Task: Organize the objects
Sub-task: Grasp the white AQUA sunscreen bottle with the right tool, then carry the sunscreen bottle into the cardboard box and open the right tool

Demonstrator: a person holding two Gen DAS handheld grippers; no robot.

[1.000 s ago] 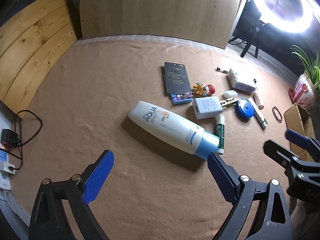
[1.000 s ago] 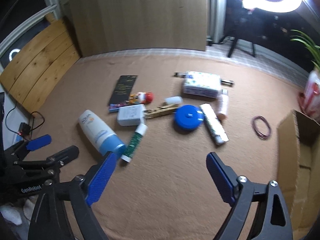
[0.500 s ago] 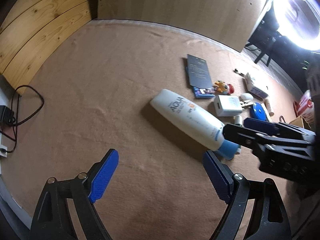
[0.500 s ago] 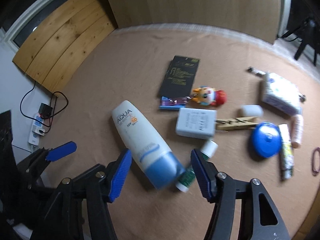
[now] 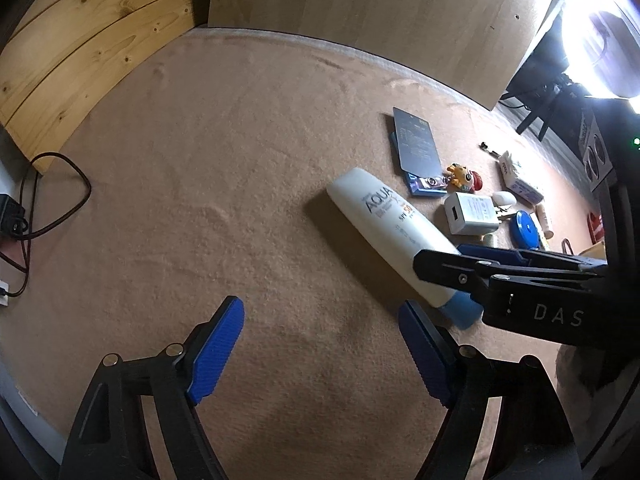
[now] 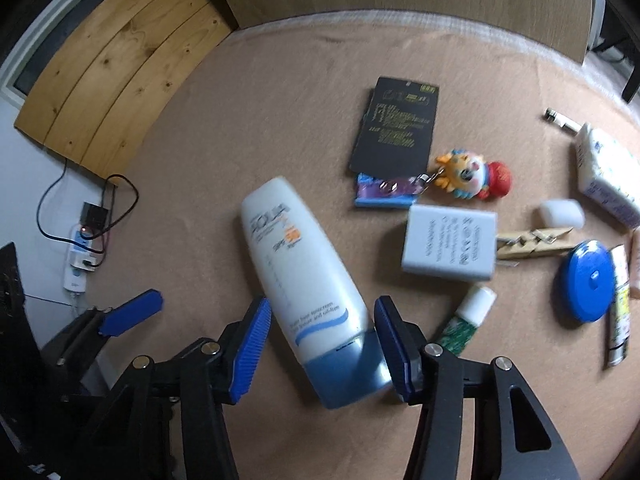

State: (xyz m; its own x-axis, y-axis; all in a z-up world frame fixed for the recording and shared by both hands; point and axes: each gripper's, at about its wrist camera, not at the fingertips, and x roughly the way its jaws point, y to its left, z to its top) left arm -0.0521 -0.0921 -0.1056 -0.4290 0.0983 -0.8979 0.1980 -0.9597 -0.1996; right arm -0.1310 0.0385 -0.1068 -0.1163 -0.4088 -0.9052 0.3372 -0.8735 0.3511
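Note:
A white AQUA sunscreen bottle (image 6: 304,264) with a blue cap lies on the tan cloth; it also shows in the left wrist view (image 5: 392,232). My right gripper (image 6: 320,344) is open, its blue pads on either side of the bottle's cap end, the right pad close to or touching it. My left gripper (image 5: 320,352) is open and empty over bare cloth, left of the bottle. A white charger (image 6: 450,242), a clothespin (image 6: 534,242), a green glue stick (image 6: 466,322), a blue round case (image 6: 588,280), a toy figure (image 6: 472,174) and a black card (image 6: 396,128) lie beyond.
A tissue pack (image 6: 606,176) and small tubes (image 6: 618,304) lie at the far right. A power strip with cables (image 6: 80,248) sits off the cloth's left edge. Wooden panels (image 5: 100,40) stand at the back and left. A ring light (image 5: 600,32) glares at the right.
My right gripper has moved left and down onto the sunscreen bottle, its jaws narrowing around the cap end. My left gripper has shifted left, away from the objects.

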